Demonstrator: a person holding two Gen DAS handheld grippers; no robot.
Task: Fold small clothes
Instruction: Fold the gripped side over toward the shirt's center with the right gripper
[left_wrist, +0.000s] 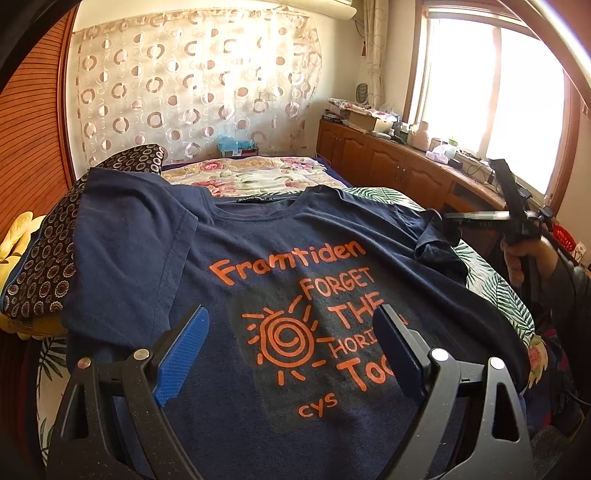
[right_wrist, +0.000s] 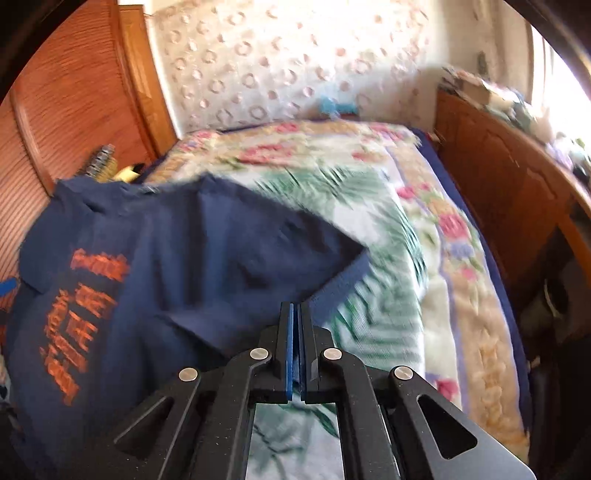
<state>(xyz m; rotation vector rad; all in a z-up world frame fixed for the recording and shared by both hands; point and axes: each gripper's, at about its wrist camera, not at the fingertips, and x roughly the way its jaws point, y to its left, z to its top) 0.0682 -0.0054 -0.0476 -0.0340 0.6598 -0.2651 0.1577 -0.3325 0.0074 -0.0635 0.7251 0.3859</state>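
Observation:
A navy T-shirt (left_wrist: 258, 236) with orange print lies face up on the bed, collar towards the far end. My left gripper (left_wrist: 291, 310) hovers over the printed chest, its blue pads wide apart with nothing between them. My right gripper (right_wrist: 296, 304) has its pads pressed together at the hem of the shirt's right sleeve (right_wrist: 303, 251). In the left wrist view the right gripper (left_wrist: 445, 218) is held by a hand (left_wrist: 524, 258), and the sleeve (left_wrist: 436, 243) bunches up to its tip. The right wrist view is blurred.
The bed carries a floral and leaf-print cover (right_wrist: 424, 229). A dark patterned cloth (left_wrist: 48, 266) and something yellow (left_wrist: 18, 232) lie at the shirt's left. A wooden cabinet (left_wrist: 388, 158) with clutter runs under the window on the right. A wooden panel (right_wrist: 74, 103) stands left.

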